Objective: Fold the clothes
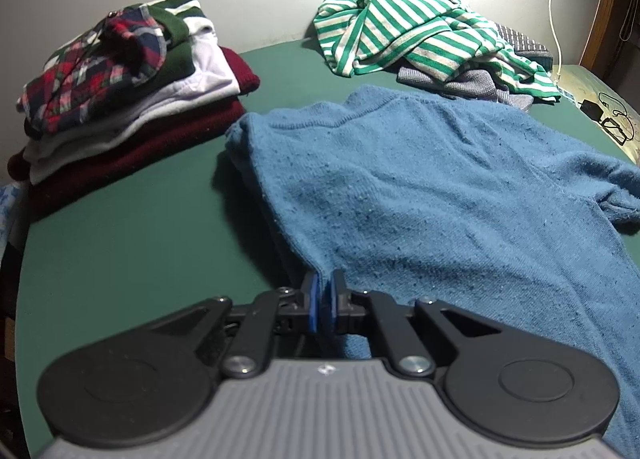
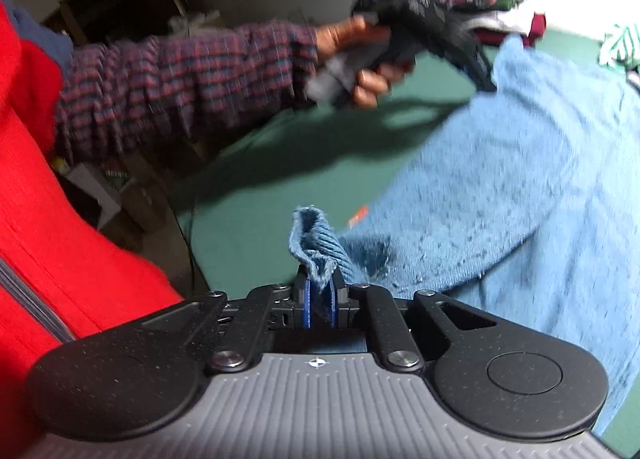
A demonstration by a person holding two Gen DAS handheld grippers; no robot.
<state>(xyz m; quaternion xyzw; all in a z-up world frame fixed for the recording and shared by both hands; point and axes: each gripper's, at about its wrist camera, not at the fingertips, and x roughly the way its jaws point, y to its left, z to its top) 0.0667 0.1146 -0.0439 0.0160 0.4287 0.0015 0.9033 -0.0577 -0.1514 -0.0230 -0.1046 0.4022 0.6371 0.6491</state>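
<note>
So there's a blue sweater (image 1: pixel 420 187) spread over the green table (image 1: pixel 132 251), and both tongs have a bite of it: the left gripper (image 1: pixel 323 299) has its blue pads pressed together on the near edge of the knit, with the rest of the sweater fanning out ahead of it and off to its right. The right gripper (image 2: pixel 319 301) is pinching a ribbed bit of the same sweater, looks like a cuff or hem, which sticks up past its fingertips in a little curl, the main body lying ahead and to its right. From the right-hand tongs you can see the person's hand (image 2: pixel 360 59) wrapped round the handle of the other tool, plaid sleeve (image 2: pixel 184 79) stretched across, all a bit motion-blurred, plus a red garment (image 2: pixel 44 219) close in on the left side of that view. Ahead and to the left of the left tongs sits a neat folded stack (image 1: pixel 128 99), plaid shirt on top, then green, white, and maroon at the bottom. Further ahead to its right is an unfolded heap with a green-and-white striped top (image 1: pixel 416 31) over something grey. A white cable and a black charger (image 1: pixel 592 109) sit at the far right edge
</note>
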